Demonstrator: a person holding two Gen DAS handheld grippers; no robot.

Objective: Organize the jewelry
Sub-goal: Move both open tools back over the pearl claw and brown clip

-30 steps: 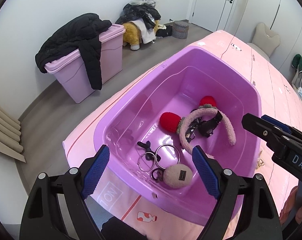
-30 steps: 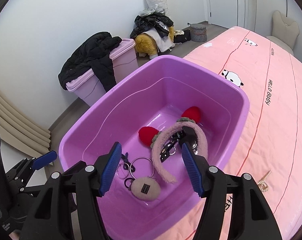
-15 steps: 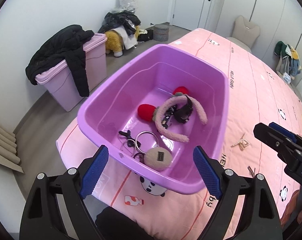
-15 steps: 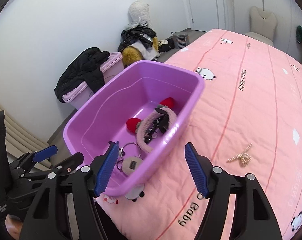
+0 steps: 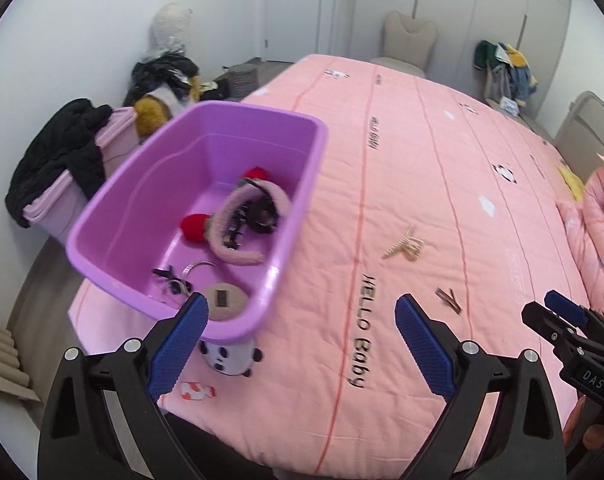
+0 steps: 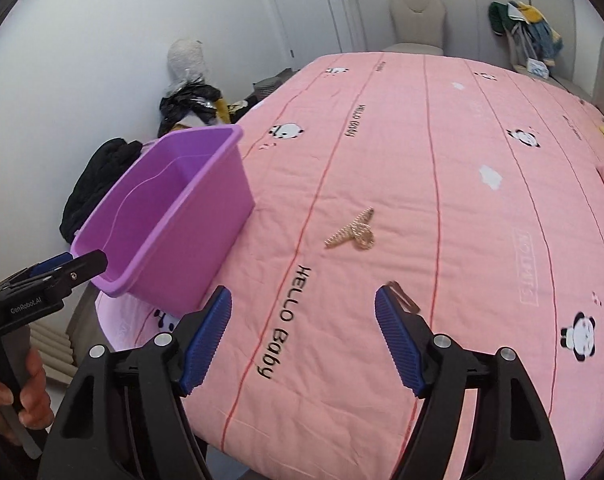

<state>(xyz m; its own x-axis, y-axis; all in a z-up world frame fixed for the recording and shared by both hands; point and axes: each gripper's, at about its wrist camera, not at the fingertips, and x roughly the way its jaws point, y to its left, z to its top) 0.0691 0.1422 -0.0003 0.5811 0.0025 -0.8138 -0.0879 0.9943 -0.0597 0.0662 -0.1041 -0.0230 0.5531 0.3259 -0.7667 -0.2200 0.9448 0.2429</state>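
Note:
A purple plastic tub (image 5: 298,184) (image 6: 226,200) stands on the pink bedspread at the left. In it lie a pink fuzzy headband (image 5: 238,216) with red pompoms, metal rings (image 5: 198,270) and a round beige hair tie (image 5: 225,301). A gold claw clip (image 5: 404,243) (image 6: 352,234) lies on the bedspread right of the tub. A small brown hair clip (image 5: 448,301) (image 6: 404,300) lies nearer, just beyond my right gripper's right fingertip. My left gripper (image 5: 300,340) is open and empty near the tub's front corner. My right gripper (image 6: 304,332) is open and empty above the bedspread.
The bed's front edge runs just below both grippers. A lidded pink bin with a black jacket (image 5: 58,160) stands on the floor left of the bed. A pile of clothes and a plush toy (image 5: 162,80) sit by the wall. A chair (image 6: 416,24) stands at the far end.
Both grippers have pulled back from over the tub and swung right, toward the open bedspread. The gold claw clip and the brown hair clip have come into view. Both grippers stay open.

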